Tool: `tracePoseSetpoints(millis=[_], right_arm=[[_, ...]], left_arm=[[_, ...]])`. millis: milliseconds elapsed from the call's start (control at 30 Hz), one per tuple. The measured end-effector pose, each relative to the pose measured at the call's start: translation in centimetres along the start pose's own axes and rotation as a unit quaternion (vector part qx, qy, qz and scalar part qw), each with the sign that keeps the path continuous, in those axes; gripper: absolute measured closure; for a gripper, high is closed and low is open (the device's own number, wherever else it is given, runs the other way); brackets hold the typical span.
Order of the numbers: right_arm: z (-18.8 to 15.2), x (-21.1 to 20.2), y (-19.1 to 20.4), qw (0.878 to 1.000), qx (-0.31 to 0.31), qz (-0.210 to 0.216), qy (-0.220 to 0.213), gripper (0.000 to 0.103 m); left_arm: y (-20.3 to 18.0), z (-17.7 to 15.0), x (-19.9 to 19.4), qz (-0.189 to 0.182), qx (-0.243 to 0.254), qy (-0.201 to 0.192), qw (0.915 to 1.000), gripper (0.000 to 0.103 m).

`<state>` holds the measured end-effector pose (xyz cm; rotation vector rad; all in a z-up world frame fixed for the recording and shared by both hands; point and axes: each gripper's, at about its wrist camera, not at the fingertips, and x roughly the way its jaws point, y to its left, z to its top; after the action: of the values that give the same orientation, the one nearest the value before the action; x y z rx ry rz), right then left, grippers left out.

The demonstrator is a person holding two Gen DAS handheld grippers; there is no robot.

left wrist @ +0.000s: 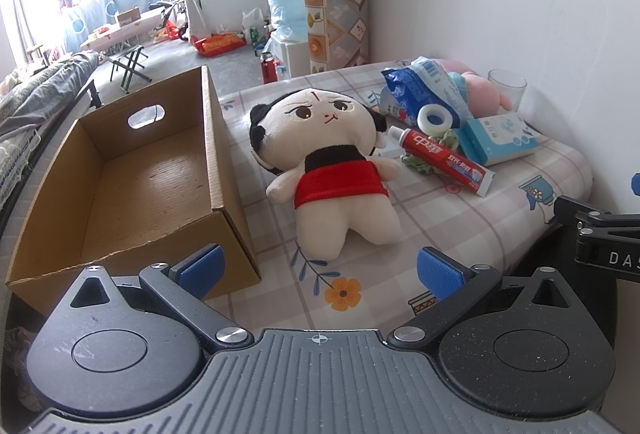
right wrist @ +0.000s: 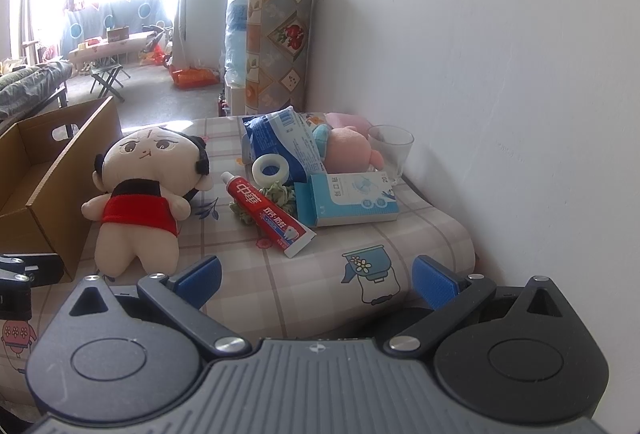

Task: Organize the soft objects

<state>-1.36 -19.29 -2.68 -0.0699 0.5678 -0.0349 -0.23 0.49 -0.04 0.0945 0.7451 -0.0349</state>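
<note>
Right now both grippers hang empty at the near edge of the tabletop [left wrist: 460,218], which is covered in a checked, patterned cloth. The left gripper [left wrist: 320,270] has its blue pads spread wide with nothing between them, and the right gripper [right wrist: 316,280] stands just as wide and just as empty.

The nearest soft thing is the plush doll [left wrist: 332,170] in a red top, lying on its back just beside the right wall of the open cardboard box [left wrist: 140,170], feet toward the left gripper. The box looks empty. Farther right, a pink plush toy [right wrist: 348,150] lies half under a blue plastic pack [right wrist: 280,142], close to a clear glass cup [right wrist: 390,148] by the wall. A green scrunchie [right wrist: 276,196] is wedged under a toothpaste tube [right wrist: 266,214], with a white tape roll [right wrist: 270,168] and a light blue bandage box [right wrist: 352,202] touching that cluster.

Nothing appears sorted yet, and the doll is the likely first pick. Its body is limp, so a pinch on a leg alone could let the big head drag and catch on the box wall. Reaching for the pink toy carries more risk: pulling it from under the pack could knock the glass over or push it off the far edge. Tugging the scrunchie free would probably roll the toothpaste tube toward the near edge.
</note>
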Motion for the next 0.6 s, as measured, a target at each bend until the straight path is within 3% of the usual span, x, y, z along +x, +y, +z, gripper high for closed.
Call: tracePoseSetpoints(millis=[600], right_arm=[[0.07, -0.2, 0.16, 1.0, -0.004, 0.0, -0.001, 0.0]], left_arm=[[-0.02, -0.29, 0.55, 0.003, -0.003, 0.003, 1.0, 0.0]])
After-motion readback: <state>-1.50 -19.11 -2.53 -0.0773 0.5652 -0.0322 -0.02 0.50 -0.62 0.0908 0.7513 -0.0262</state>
